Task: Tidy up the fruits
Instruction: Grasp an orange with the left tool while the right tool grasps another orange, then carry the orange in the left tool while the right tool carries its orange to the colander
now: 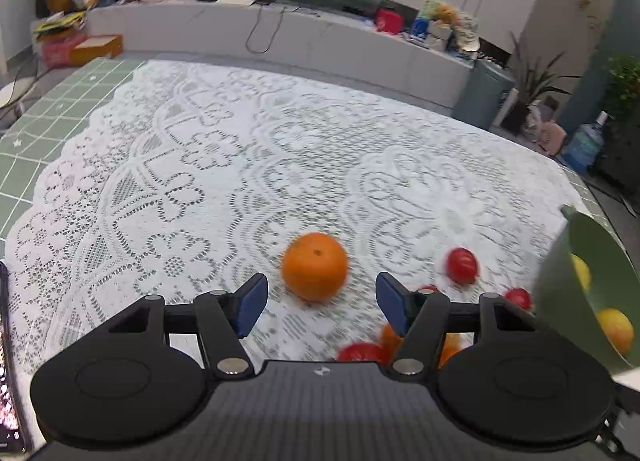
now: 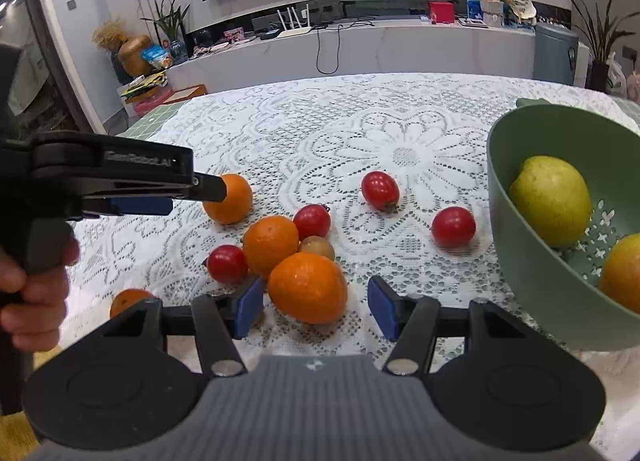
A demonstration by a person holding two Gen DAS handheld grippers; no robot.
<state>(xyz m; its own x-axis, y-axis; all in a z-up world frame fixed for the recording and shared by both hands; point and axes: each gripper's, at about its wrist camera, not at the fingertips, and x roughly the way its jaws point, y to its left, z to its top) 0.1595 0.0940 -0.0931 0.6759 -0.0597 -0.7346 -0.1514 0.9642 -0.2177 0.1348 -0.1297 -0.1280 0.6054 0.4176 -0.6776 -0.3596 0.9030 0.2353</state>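
Both grippers approach separate oranges. Left gripper [image 1: 322, 303]: jaws wide, empty, lined up on an orange [image 1: 315, 266] just ahead. Right gripper [image 2: 316, 307]: jaws partly open astride the nearest orange [image 2: 307, 287], pads apparently clear. Bowl [image 2: 520, 229] waits alongside, already holding fruit.

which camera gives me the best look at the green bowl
The right wrist view. There the green bowl shows most of its rim, its perforated floor, and a yellow-green fruit inside. The left wrist view catches only a slice of the bowl at its right edge, partly cut off.
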